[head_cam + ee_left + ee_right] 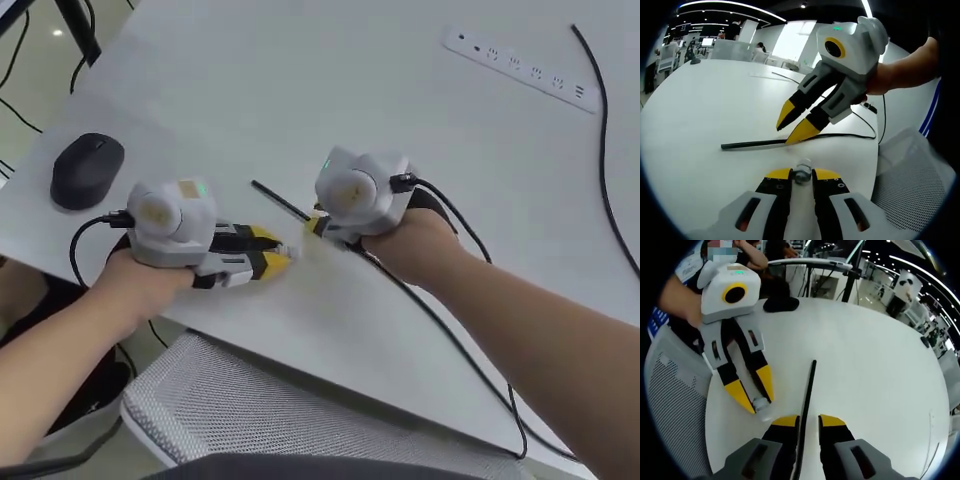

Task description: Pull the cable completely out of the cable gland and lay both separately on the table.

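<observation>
2 hand-held grippers meet near the front edge of a white table (300,80), each in 1 of the person's hands. The left gripper (283,254) lies low over the tabletop with its yellow-tipped jaws pinched on the cable gland (292,250), a small pale fitting that sticks out just past the tips. In the left gripper view the gland (801,166) sits clamped between the 2 jaws, with the table right beneath it. The right gripper (318,225) stands just beside the left one, tilted down, its jaws drawn in close on the cable (280,200), a thin black line. In the right gripper view the cable (811,375) runs up between the jaws, close against 1 of them, and its free end rests on the table ahead. Gland and cable are apart: the cable passes just beyond the gland and does not touch it. A dark mouse (88,170) sits to the left near the table edge, a white power strip (520,68) lies far back on the right, and a grey mesh chair (250,410) stands below the front edge
</observation>
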Tool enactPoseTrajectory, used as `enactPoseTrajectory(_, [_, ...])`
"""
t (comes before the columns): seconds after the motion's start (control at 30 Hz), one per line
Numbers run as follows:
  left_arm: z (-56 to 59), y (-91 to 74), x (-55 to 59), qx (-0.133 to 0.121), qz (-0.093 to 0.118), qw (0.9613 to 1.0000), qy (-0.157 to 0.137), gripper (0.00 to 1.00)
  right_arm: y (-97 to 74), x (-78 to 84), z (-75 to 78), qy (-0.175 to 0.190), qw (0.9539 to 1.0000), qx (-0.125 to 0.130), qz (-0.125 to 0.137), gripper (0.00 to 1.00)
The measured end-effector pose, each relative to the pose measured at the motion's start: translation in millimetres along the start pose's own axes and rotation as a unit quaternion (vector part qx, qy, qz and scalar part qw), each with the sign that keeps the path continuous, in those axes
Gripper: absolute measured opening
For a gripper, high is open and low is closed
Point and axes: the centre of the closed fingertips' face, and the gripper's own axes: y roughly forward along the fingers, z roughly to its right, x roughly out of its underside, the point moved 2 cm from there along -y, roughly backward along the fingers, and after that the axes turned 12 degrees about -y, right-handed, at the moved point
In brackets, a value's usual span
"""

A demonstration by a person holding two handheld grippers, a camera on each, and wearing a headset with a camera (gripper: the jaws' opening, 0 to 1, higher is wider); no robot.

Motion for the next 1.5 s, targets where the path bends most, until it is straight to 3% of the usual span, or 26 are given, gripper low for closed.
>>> enactPoseTrajectory(0.23, [2.7, -2.5, -1.0, -0.002, 0.000, 1.0000, -0.001, 0.19, -18.3, -8.4, 2.0, 0.018, 0.9996, 0.010, 0.017, 0.18])
enactPoseTrajectory(0.3, [5.1, -4.3, -1.3, -0.001, -0.001, 1.0000, 0.000, 0.19, -26.7, -14.3, 3.8, 0.031, 0.9987, 0.020, 0.034, 0.21])
enactPoseTrajectory(0.4, [7.4, -6.4, -1.5, -0.002, -0.003, 1.0000, 0.002, 0.20, -35.9, -15.2, 2.7, 0.025, 0.9988, 0.025, 0.035, 0.25])
enactPoseTrajectory(0.83, [22.5, -20.0, -12.9, -0.003, 0.003, 1.0000, 0.007, 0.29, -100.5, -11.6, 3.7, 0.048, 0.9944, 0.064, 0.068, 0.34])
enactPoseTrajectory(0.93, [28.9, -25.5, -13.4, 0.003, 0.002, 1.0000, 0.004, 0.33, -123.1, -9.7, 5.2, 0.061, 0.9911, 0.083, 0.085, 0.36])
enactPoseTrajectory(1.2, [45.8, -43.4, -20.4, 0.012, 0.008, 0.9999, 0.002, 0.41, -176.7, -2.5, -5.6, 0.100, 0.9829, 0.092, 0.125, 0.47])
enactPoseTrajectory(1.5, [66.3, -56.5, -34.3, 0.026, 0.007, 0.9995, 0.016, 0.47, -231.1, 27.5, -29.3, 0.151, 0.9688, 0.126, 0.151, 0.56])
